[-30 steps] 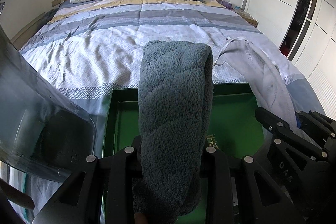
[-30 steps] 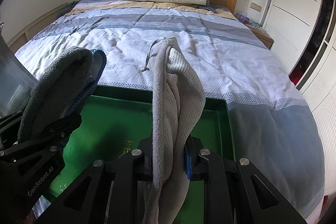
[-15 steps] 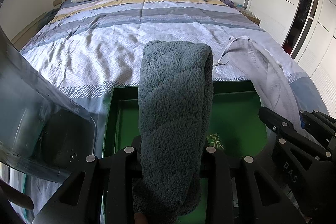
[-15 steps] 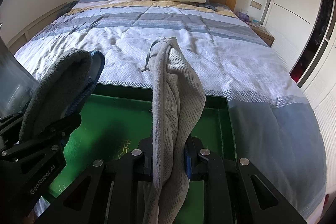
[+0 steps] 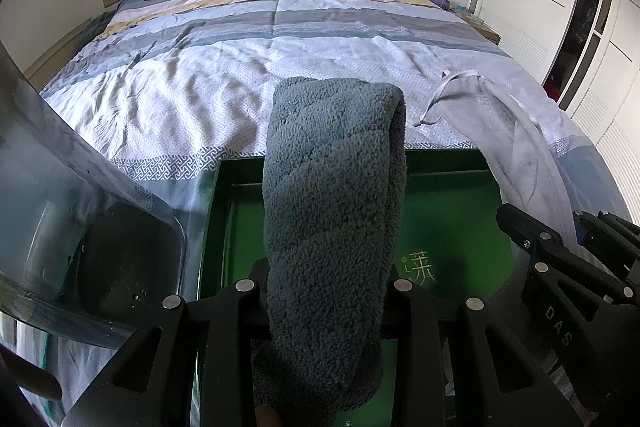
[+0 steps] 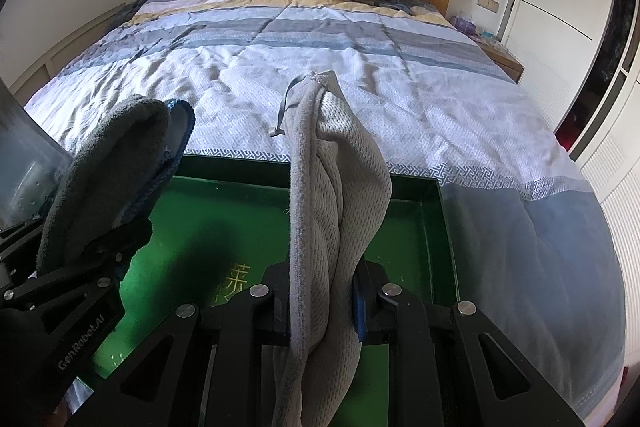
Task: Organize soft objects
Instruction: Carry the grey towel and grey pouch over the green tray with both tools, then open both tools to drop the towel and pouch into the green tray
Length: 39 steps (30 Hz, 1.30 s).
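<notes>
Left tongs (image 5: 326, 291) clamped on fluffy blue-grey towel (image 5: 334, 195), held over the green tray (image 5: 448, 163) at the bed's (image 5: 280, 75) foot. Right tongs (image 6: 326, 301) clamped on pale grey mesh cloth (image 6: 340, 195), over the same tray.

Dark grey-blue fleece towel (image 5: 332, 211): folded, thick pile, clamped between the left gripper (image 5: 326, 291) fingers, standing up ahead of them. Light grey mesh cloth (image 6: 332, 223): bunched lengthwise, cord loop at its tip, clamped likewise in the right gripper (image 6: 324, 297).
</notes>
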### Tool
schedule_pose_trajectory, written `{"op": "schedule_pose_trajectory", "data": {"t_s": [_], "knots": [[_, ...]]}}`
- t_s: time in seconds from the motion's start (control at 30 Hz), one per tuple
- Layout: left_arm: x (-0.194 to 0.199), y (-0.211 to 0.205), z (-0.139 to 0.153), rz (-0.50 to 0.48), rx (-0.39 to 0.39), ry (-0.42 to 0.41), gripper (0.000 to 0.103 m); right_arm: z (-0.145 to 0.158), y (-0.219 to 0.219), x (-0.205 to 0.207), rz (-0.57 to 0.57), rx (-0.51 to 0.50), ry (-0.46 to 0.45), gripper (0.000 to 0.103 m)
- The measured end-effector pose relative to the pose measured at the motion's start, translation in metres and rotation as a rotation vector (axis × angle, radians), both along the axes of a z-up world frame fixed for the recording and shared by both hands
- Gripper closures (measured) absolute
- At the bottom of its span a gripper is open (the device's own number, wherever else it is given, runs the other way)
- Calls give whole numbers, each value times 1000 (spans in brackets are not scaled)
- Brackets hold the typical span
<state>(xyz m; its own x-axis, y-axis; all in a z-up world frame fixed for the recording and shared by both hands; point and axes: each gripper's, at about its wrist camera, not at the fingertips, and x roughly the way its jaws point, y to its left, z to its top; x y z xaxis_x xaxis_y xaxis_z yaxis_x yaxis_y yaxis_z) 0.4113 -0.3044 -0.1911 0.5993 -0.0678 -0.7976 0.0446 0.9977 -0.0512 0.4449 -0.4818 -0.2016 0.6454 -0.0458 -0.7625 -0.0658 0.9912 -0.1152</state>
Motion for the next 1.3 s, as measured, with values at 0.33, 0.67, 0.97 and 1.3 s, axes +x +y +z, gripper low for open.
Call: {"op": "schedule_pose_trajectory", "data": {"t_s": [0.33,0.67,0.97,1.3], "knots": [[1,-1,-5,4,5,18,76,-4,1,7,-2,1,17,83],[1,-2,-9,-3,1,34,70,-9,1,14,-14,-6,31,77],[-2,-6,-4,-9,13,0,43,-8,-4,13,-32,3,19,55],[-4,-3,5,-3,18,-32,32,4,-8,3,-48,5,-25,30]]}}
